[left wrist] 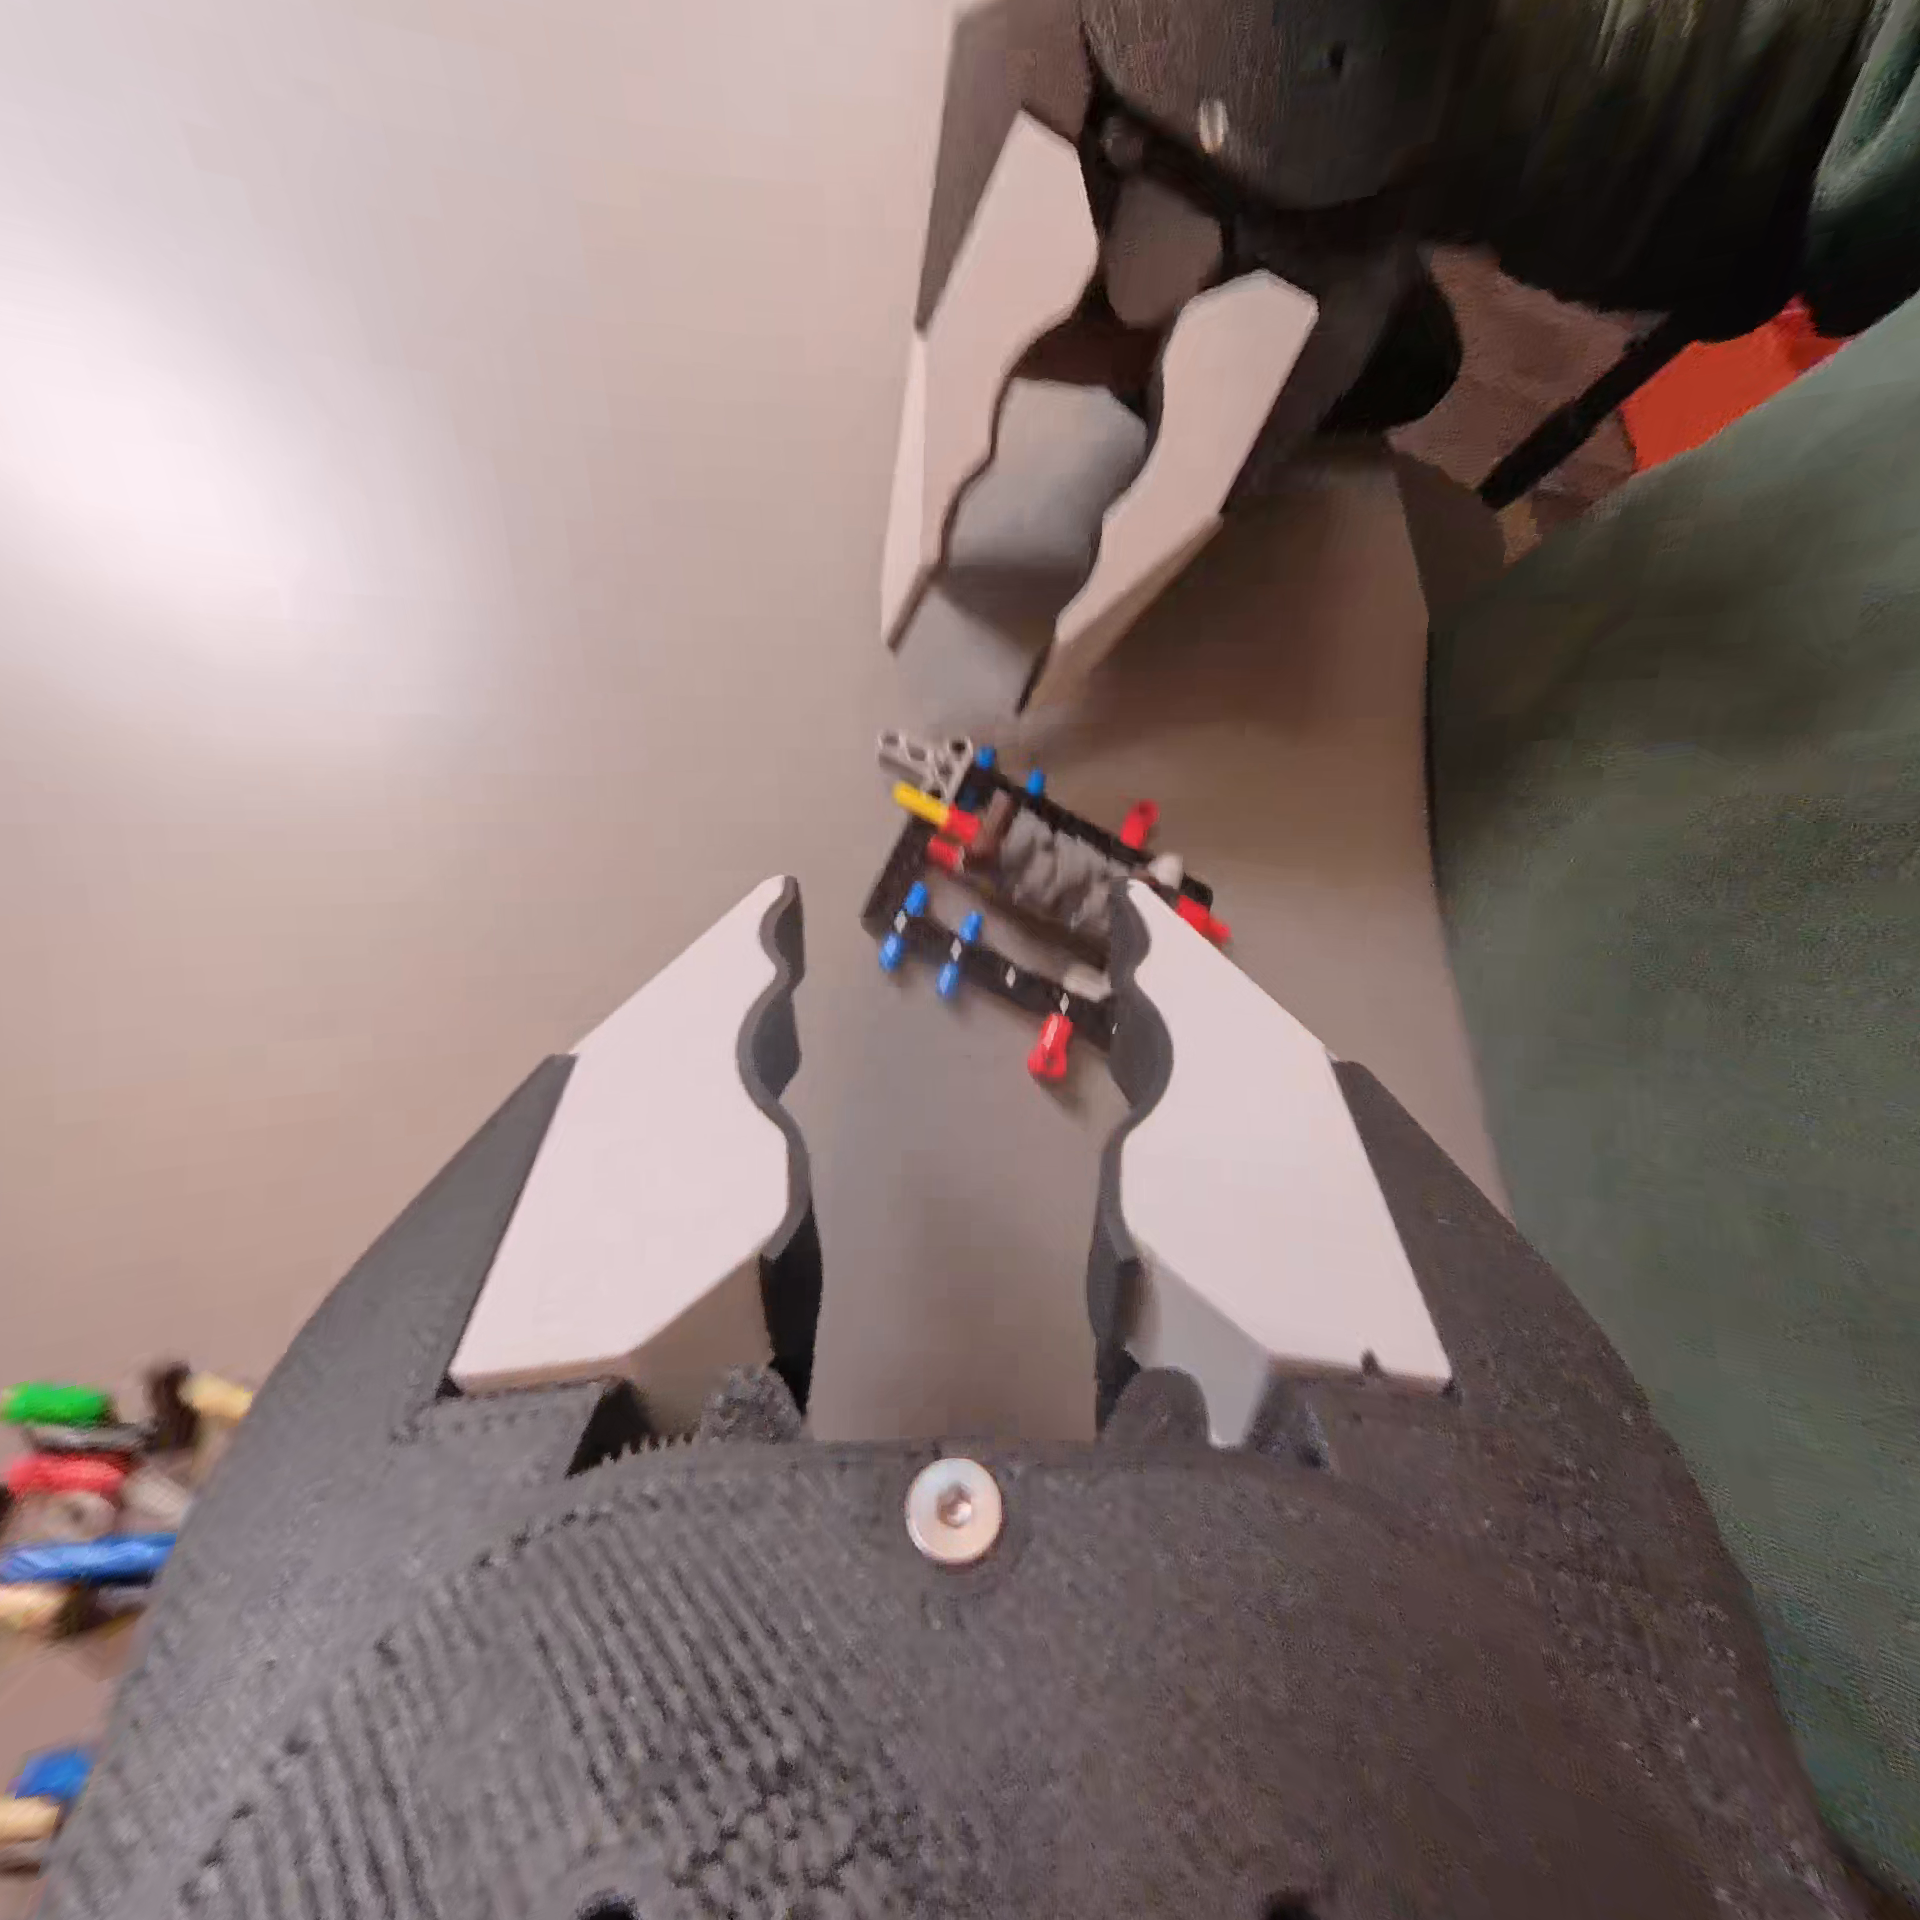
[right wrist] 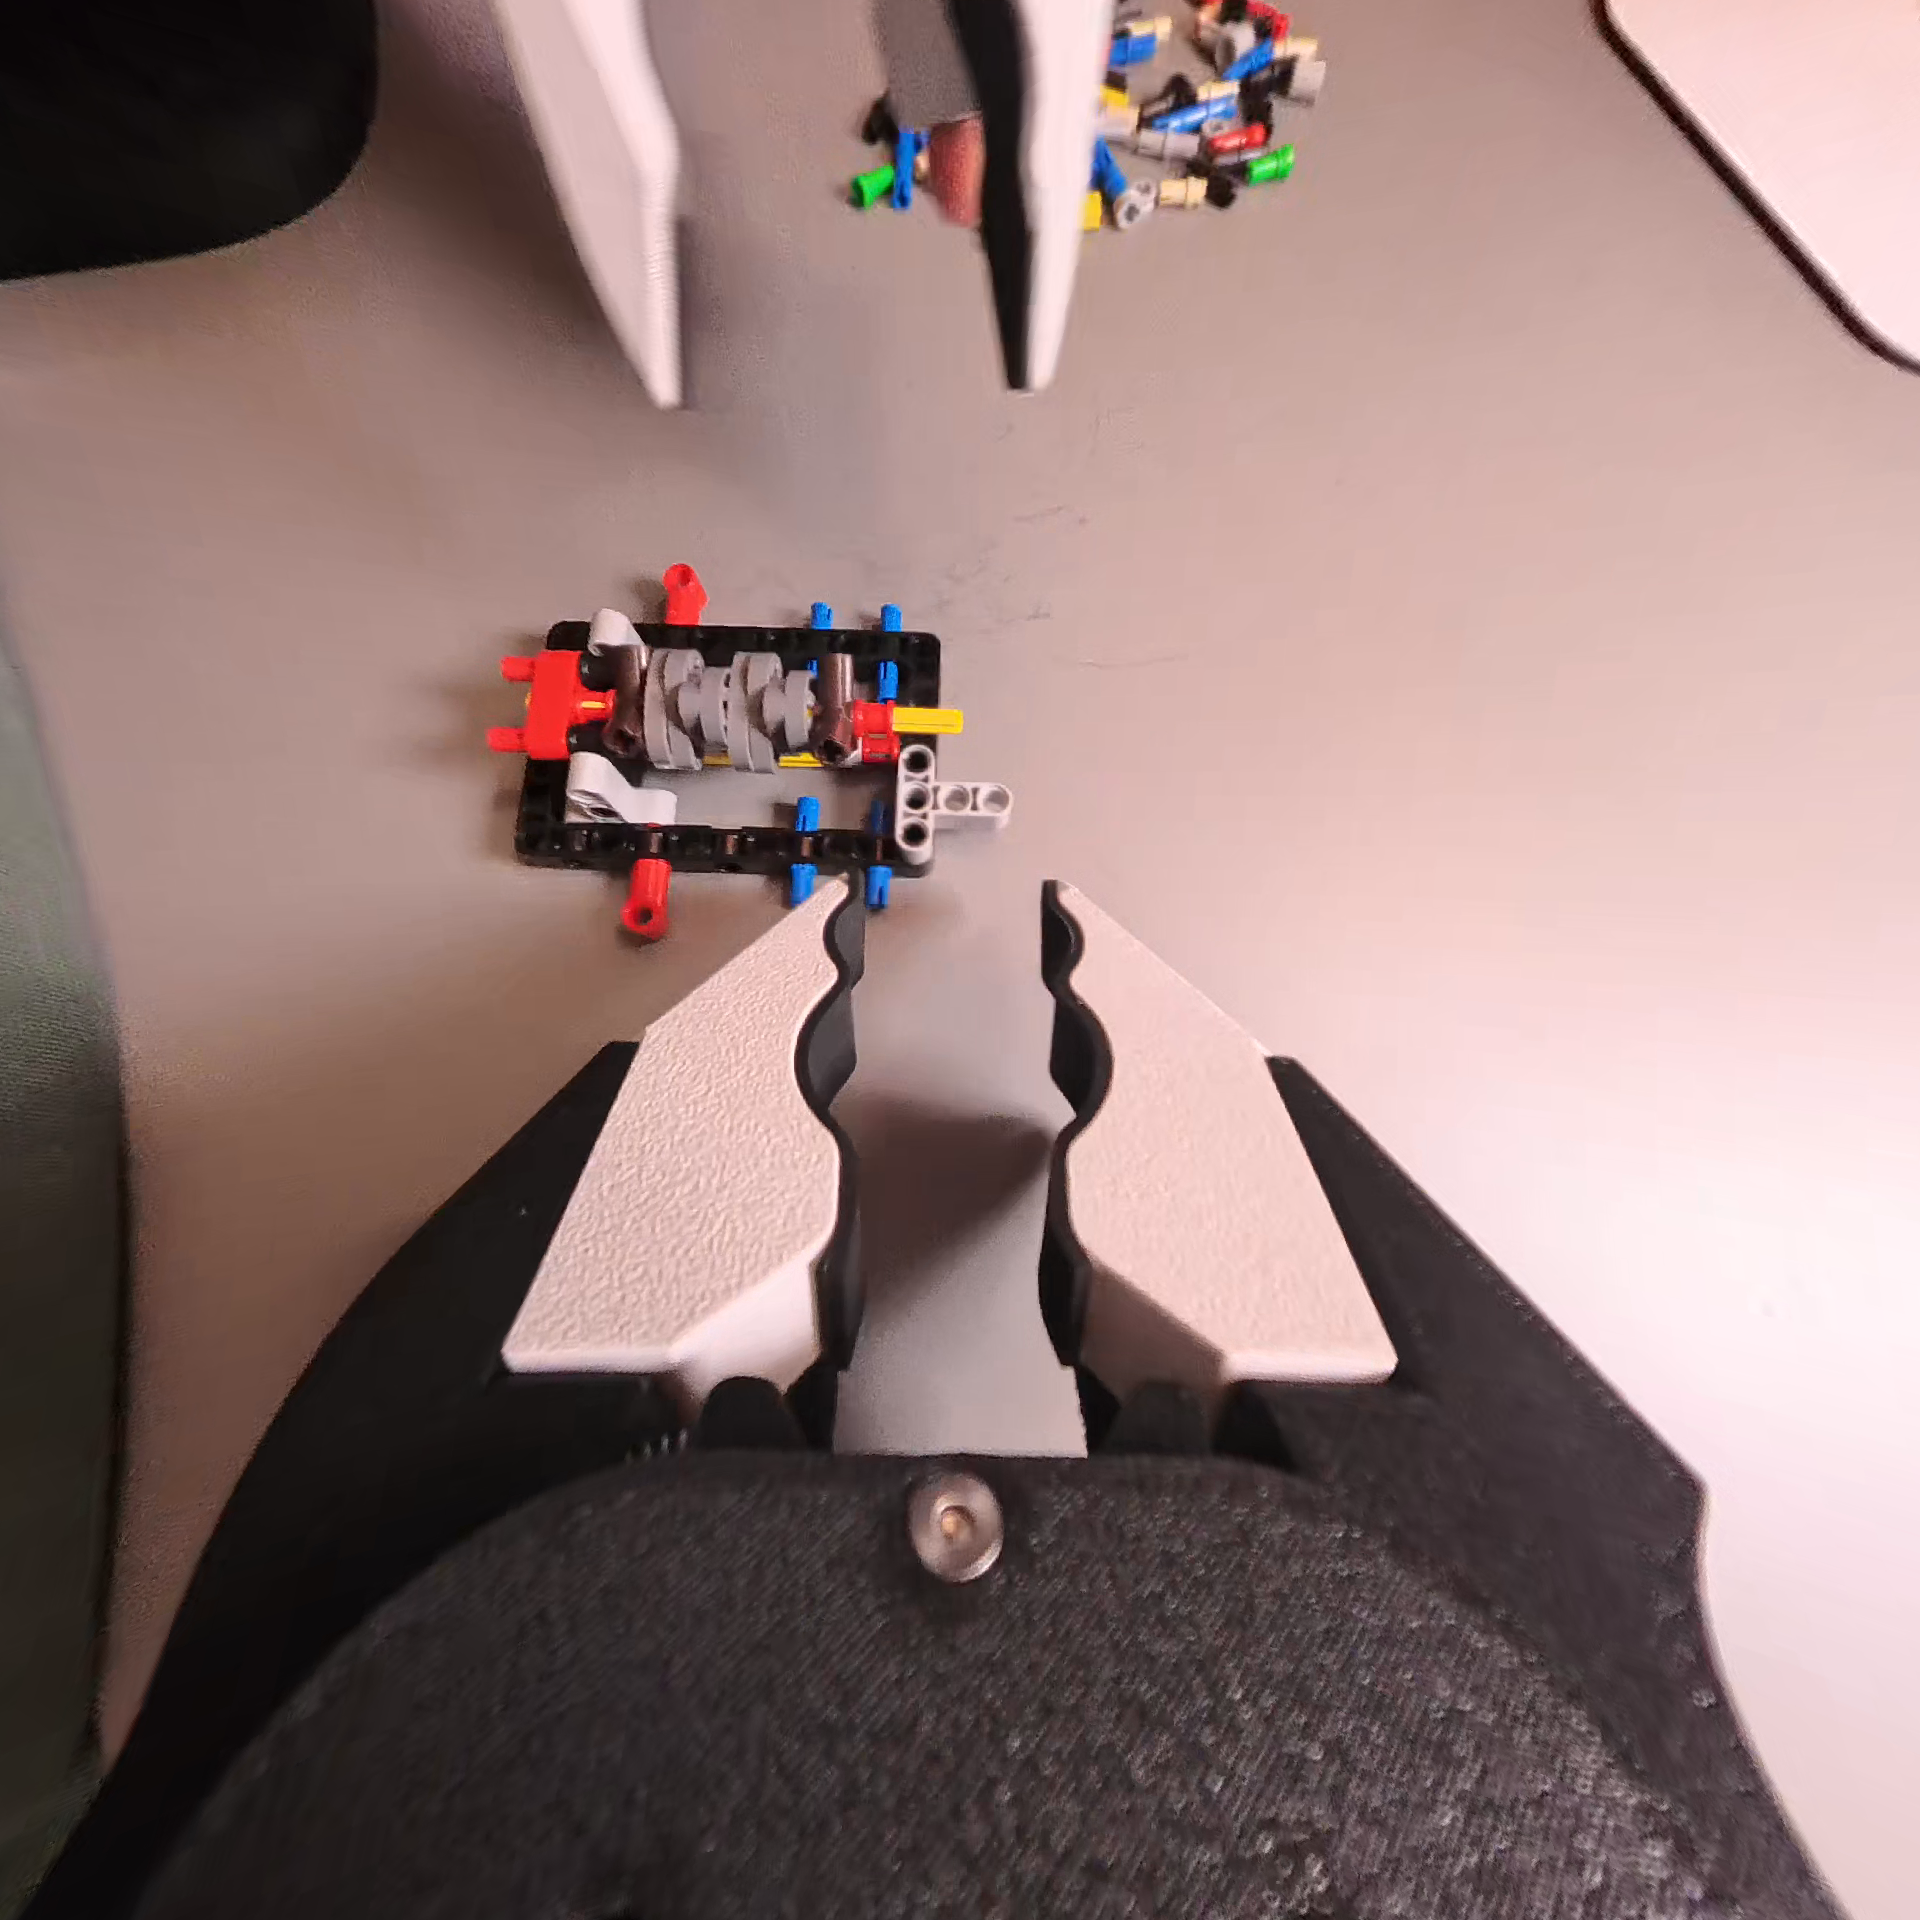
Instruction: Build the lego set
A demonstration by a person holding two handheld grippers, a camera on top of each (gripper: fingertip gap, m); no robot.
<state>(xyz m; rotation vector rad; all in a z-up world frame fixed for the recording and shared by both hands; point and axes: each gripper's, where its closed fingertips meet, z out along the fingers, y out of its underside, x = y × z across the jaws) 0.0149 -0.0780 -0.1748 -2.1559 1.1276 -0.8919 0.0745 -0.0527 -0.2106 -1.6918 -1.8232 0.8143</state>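
- Bench (right wrist: 1455,727): plain grey-beige top, glossy under overhead light, bare between the work items. A pale rounded-edge object (right wrist: 1787,145) sits at the far right corner in the right wrist view; what it is cannot be told. A dark green padded surface (left wrist: 1683,935) borders the bench on one side.
- Left gripper (left wrist: 961,894): jaws held well apart, nothing between them, poised above the bench just short of the assembly.
- Right gripper (right wrist: 951,888): jaws parted by a moderate gap, empty, tips just beside the frame's near edge.
- Lego assembly (right wrist: 727,743): black rectangular frame flat on the bench, between the two grippers. Grey gear-like pieces run on a yellow axle across its middle; red connectors and blue pins stick out along the sides; a light grey T-shaped beam (right wrist: 940,800) lies at one corner.
- Loose parts pile (right wrist: 1195,114): small mixed-colour pins and connectors, well apart from the frame, behind the left gripper.
- Judged step: between placements, neither gripper loaded. The next move likely calls for one gripper to fetch a piece from the pile while the other steadies the frame.
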